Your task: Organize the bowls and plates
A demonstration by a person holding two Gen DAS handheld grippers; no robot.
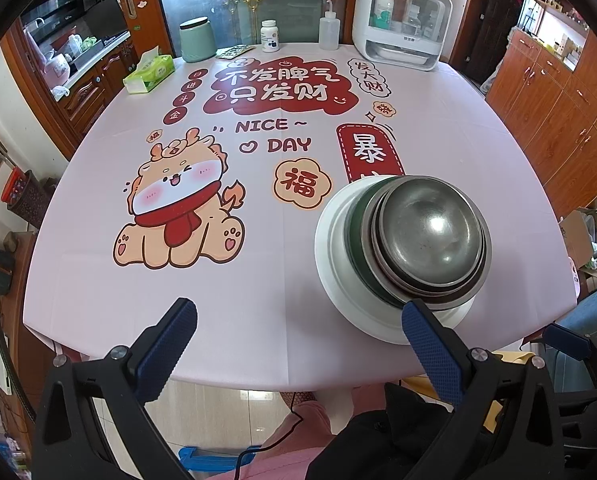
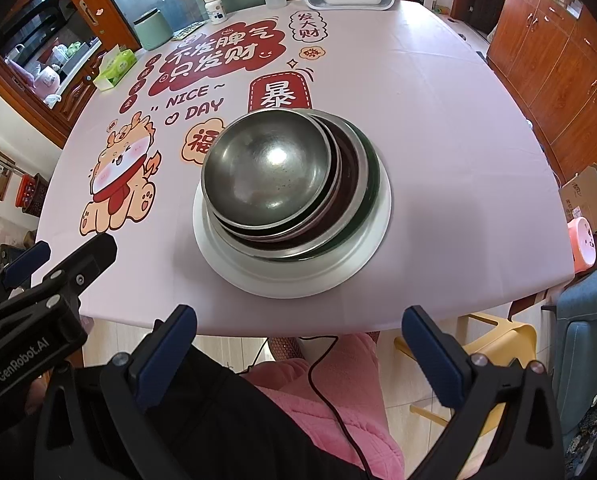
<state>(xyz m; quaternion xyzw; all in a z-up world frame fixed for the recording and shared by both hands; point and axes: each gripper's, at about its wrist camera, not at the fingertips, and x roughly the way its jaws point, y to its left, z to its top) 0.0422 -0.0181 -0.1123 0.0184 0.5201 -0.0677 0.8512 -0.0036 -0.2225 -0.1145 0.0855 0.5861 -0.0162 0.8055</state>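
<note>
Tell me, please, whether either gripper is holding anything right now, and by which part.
Nothing is held. The left gripper and right gripper are open, short of the stacked bowls.

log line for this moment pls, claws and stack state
left claw: open, empty | right claw: open, empty | metal bowls: nested on white plate | table: stack near front edge

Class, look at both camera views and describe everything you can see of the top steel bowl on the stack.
The top steel bowl is round, dull grey metal with a bright glare spot and small dark specks inside. It sits upright and empty, nested in further metal bowls and dark dishes, all on a white plate near the table's front edge. It lies off-centre, shifted toward the stack's left side in the right wrist view. Neither gripper touches it.
</note>
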